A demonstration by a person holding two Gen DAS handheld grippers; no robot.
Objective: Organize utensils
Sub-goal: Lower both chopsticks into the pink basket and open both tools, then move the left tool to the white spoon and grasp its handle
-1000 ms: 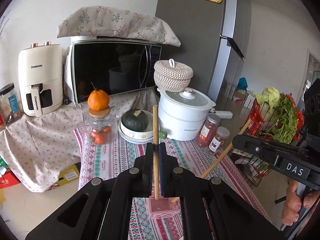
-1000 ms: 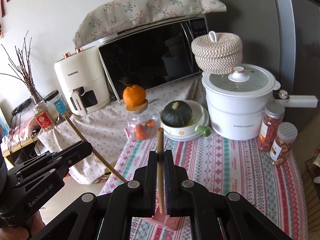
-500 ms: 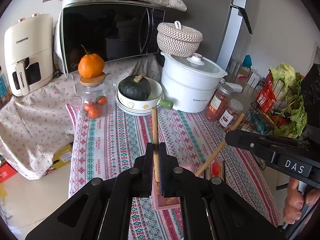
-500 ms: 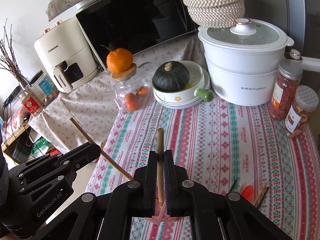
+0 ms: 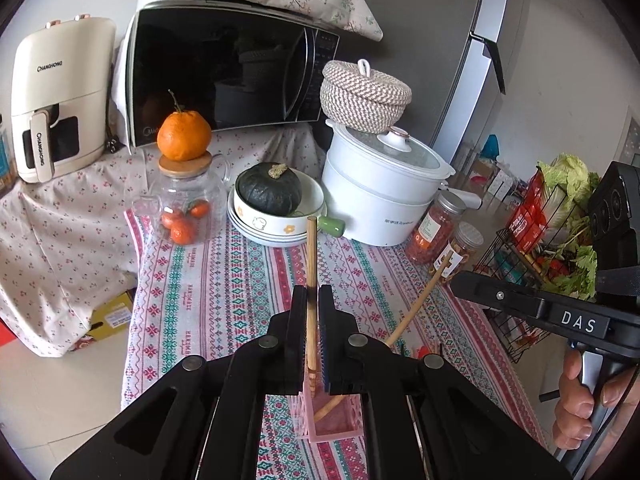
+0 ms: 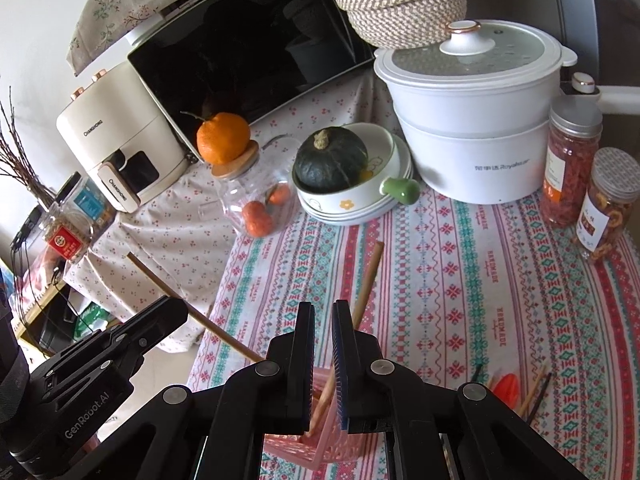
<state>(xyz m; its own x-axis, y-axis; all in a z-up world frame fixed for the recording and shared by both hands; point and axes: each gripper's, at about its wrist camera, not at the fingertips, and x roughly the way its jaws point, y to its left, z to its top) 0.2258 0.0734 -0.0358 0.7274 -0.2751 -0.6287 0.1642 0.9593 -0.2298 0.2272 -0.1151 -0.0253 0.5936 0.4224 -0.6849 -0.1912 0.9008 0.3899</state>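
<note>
Two hand-held grippers meet over a pink slotted utensil holder [image 5: 332, 420] standing on the near part of a table with a patterned tablecloth [image 5: 240, 280]. The left gripper [image 5: 313, 360] is clamped on a wooden chopstick [image 5: 311, 280], held upright with its lower end dipping into the holder. The right gripper [image 6: 322, 364] has its fingers parted; a second wooden chopstick [image 6: 366, 288] stands between them, leaning to the right with its foot in the holder [image 6: 316, 444], and appears to touch neither pad, though the near fingers hide part of it. In the left wrist view this second stick [image 5: 420, 300] slants up to the right from the holder.

On the cloth to the near right lie a few loose chopsticks [image 6: 536, 392] beside a small orange utensil [image 6: 508, 386], too small to identify. At the far side of the table stand a white electric pot [image 6: 472, 132] with a woven lidded basket [image 6: 400, 0] behind it, a bowl [image 6: 352, 204] holding a dark green squash [image 6: 330, 160], a glass jar [image 6: 256, 200] topped by an orange [image 6: 223, 138], and two jars of dried food [image 6: 572, 168] at far right. A microwave [image 5: 224, 72] and a cream air fryer [image 5: 56, 96] sit beyond.
</note>
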